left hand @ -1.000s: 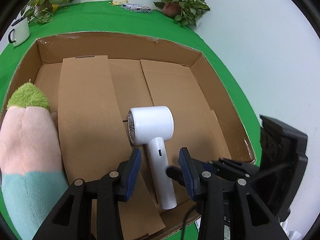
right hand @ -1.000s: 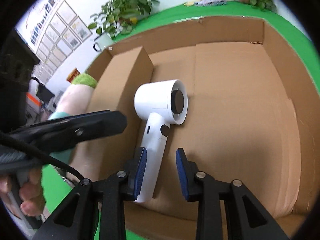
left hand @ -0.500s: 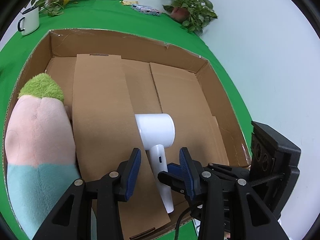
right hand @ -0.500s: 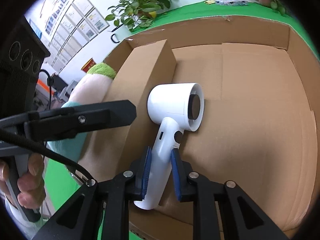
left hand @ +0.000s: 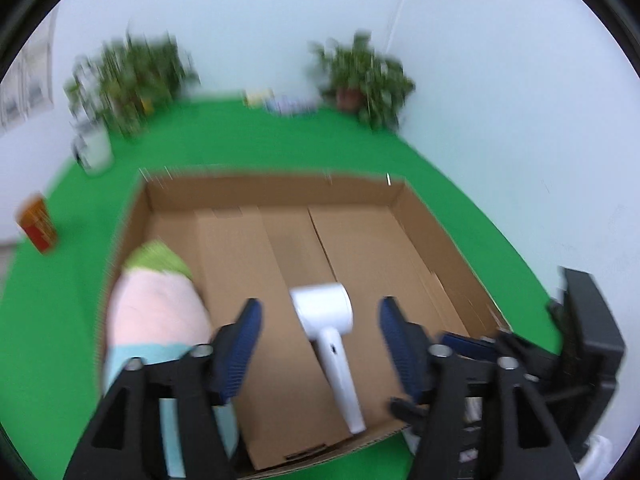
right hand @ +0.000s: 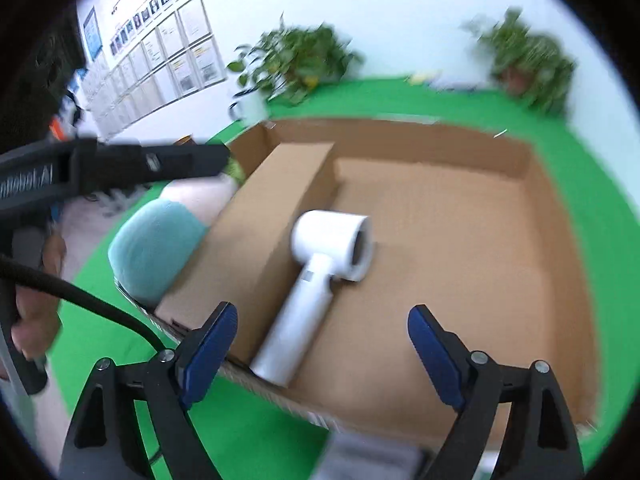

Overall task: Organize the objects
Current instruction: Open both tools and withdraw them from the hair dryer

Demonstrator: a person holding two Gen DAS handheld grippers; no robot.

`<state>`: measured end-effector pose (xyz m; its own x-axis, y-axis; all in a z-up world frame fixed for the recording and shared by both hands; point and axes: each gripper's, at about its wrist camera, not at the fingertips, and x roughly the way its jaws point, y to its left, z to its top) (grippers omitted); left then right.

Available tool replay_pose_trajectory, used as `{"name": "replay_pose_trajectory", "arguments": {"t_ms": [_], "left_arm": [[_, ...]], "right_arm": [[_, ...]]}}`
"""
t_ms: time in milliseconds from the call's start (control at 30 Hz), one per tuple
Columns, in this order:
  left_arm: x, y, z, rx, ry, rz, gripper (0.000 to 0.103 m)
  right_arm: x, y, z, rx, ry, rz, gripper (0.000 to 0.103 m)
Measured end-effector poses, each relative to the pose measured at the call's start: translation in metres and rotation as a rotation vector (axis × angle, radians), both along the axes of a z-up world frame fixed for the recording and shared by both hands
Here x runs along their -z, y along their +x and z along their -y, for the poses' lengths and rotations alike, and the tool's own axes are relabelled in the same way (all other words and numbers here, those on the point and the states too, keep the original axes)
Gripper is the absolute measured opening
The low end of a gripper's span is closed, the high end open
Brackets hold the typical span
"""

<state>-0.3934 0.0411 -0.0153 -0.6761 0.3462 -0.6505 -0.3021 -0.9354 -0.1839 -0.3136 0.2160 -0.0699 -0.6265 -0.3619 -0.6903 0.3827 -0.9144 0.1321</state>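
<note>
The white hair dryer (right hand: 320, 276) is now released inside the cardboard box (right hand: 560, 216), both the right gripper (right hand: 322, 350) and left gripper (left hand: 320, 350) seen opening, empty, so its placement seems done

The surface (left hand: 248, 148) is covered in green cloth. Two potted plants (left hand: 132, 76) (left hand: 364, 80) are set against the pale wall at the far edge, with a white mug (left hand: 94, 152) just beside the left one. Small flat items (left hand: 276, 102), too blurred to identify, lie between the plants. An orange carton (left hand: 37, 229) stands near the left edge. Framed sheets (right hand: 160, 52) are hung in rows on the wall.
</note>
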Motion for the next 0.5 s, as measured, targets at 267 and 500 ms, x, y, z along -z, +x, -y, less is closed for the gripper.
{"name": "replay_pose_trajectory", "arguments": {"t_ms": [267, 500], "left_arm": [[-0.015, 0.101, -0.009, -0.104, -0.008, -0.274, 0.103], [0.000, 0.137, -0.009, -0.144, 0.038, -0.256, 0.103]], "right_arm": [[-0.023, 0.074, -0.012, 0.142, 0.029, -0.178, 0.087], [-0.001, 0.092, -0.026, 0.171, -0.003, -0.157, 0.087]]}}
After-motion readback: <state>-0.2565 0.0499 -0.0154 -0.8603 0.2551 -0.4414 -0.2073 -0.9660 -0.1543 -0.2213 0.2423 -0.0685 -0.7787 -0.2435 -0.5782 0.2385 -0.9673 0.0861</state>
